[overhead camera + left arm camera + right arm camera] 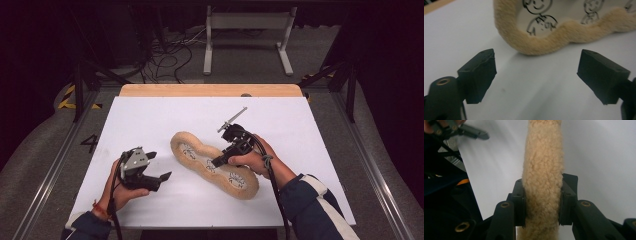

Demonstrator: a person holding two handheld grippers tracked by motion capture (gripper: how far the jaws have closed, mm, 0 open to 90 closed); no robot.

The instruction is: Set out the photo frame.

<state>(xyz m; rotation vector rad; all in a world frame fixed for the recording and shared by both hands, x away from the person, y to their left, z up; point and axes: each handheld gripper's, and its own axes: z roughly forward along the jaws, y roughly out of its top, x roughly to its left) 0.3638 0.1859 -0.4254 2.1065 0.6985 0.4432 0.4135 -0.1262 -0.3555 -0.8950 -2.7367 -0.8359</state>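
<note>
A peanut-shaped pad (248, 191) with a tan fleece rim and a white inside printed with cartoon figures lies mid-table on the white sheet (290, 120). My right gripper (218, 161) comes in from the right and is shut on the rim's near side. In the right gripper view the fleece rim (543, 152) runs upright, squeezed between the two jaws of my right gripper (542, 195). My left gripper (160, 165) rests to the left of the pad, open and holding nothing. In the left gripper view the pad's rounded end (541, 46) lies just beyond my left gripper (537, 63).
A wooden table edge (210, 90) shows behind the white sheet. On the floor beyond are a white metal stand (247, 22) and loose cables (170, 55). Metal rails (55, 165) run along both sides of the table.
</note>
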